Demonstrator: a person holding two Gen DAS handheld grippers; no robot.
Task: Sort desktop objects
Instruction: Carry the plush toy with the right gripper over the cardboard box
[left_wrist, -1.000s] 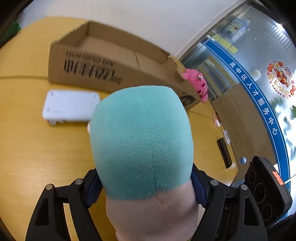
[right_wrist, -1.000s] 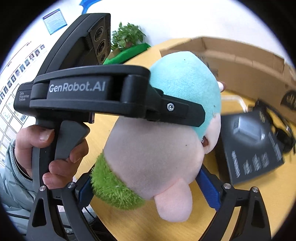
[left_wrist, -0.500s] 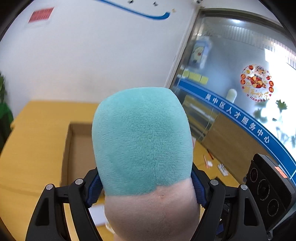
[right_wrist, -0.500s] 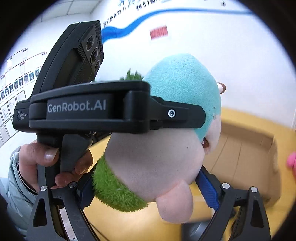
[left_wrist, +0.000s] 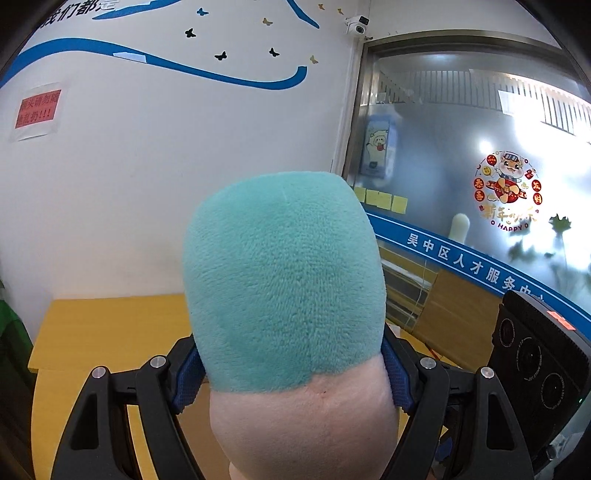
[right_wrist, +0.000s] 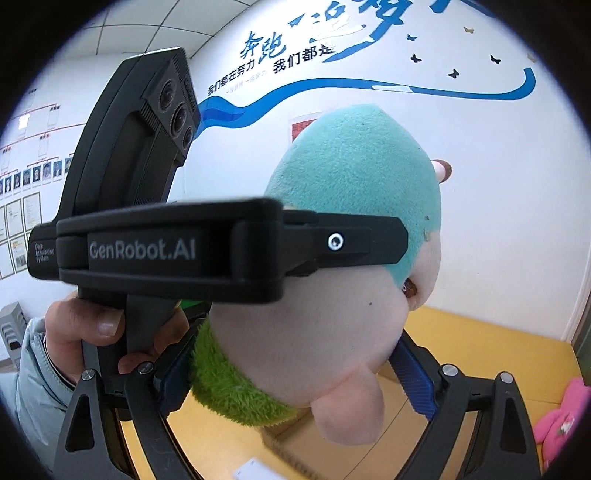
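the plush toy (left_wrist: 284, 295), teal cap over a pink face, is up in the air, clamped at once by the left tongs (left_wrist: 291, 373) and the right tongs (right_wrist: 295, 373), likely because it is too bulky for one. open air surrounds it; the worktop (right_wrist: 480, 343) and pink plush (right_wrist: 565, 417) lie below.
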